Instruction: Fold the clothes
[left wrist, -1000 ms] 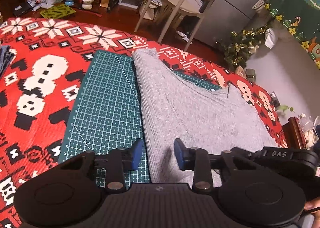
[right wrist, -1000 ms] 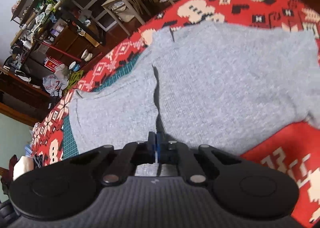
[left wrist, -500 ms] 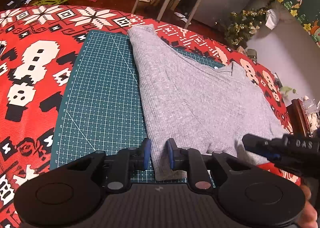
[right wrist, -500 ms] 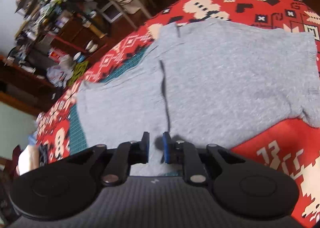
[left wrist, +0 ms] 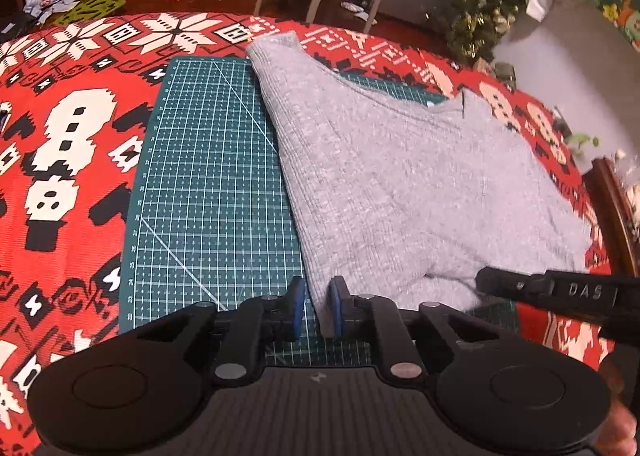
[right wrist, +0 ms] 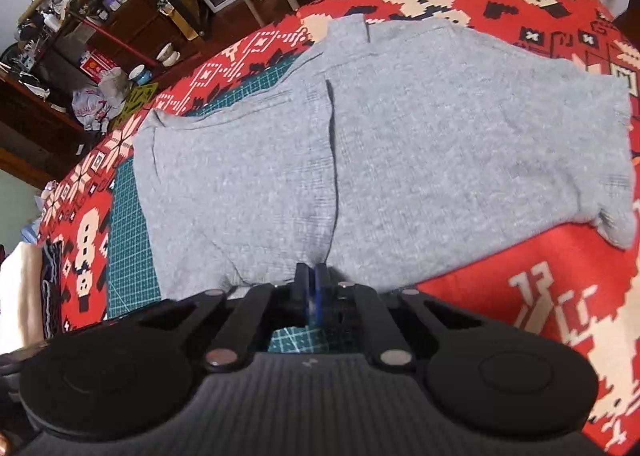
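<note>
We work on a red patterned tablecloth (left wrist: pixel 72 143) with a green cutting mat (left wrist: pixel 208 183) on top — the grid probably serves to square the folds. The grey garment (left wrist: pixel 400 183) lies flat, partly on the mat, spilling onto the cloth at its far side. Both grippers sit at its near hem, likely to lift that edge together. Left gripper (left wrist: pixel 317 310): jaws have just been closing, hem corner between the pads with a narrow gap remaining — not yet clamped, we judge. Right gripper (right wrist: pixel 311 283): jaws closed, apparently pinching the hem.
</note>
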The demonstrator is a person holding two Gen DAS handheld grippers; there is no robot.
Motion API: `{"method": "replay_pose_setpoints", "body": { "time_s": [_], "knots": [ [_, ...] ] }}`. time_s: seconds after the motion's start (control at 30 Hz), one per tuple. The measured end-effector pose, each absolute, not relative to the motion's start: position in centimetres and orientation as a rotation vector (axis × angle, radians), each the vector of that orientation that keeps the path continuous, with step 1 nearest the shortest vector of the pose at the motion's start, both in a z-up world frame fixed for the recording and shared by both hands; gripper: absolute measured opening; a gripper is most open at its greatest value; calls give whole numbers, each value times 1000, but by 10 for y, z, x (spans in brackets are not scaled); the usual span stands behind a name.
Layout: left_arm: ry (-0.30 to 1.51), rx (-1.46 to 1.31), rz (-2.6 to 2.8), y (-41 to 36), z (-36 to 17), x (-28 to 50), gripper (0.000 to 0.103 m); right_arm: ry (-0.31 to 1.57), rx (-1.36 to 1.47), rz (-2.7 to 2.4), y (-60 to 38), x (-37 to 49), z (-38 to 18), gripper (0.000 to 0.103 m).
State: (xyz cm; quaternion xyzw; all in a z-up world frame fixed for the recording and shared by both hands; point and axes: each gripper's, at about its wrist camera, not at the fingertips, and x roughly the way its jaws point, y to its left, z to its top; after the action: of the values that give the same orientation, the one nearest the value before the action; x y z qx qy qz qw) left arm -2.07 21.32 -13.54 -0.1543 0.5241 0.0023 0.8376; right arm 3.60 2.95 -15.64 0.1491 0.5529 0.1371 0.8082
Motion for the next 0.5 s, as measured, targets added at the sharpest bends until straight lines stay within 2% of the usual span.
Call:
{"method": "replay_pose_setpoints", "body": {
  "time_s": [0.17, 0.5],
  "knots": [
    [1123, -302, -4, 214, -136, -23, 12, 1199, 320, 297, 27, 40, -160, 3],
    [1123, -419, -14, 243, -132, -42, 10, 1201, 350, 333, 19, 41, -152, 5]
  ]
}}
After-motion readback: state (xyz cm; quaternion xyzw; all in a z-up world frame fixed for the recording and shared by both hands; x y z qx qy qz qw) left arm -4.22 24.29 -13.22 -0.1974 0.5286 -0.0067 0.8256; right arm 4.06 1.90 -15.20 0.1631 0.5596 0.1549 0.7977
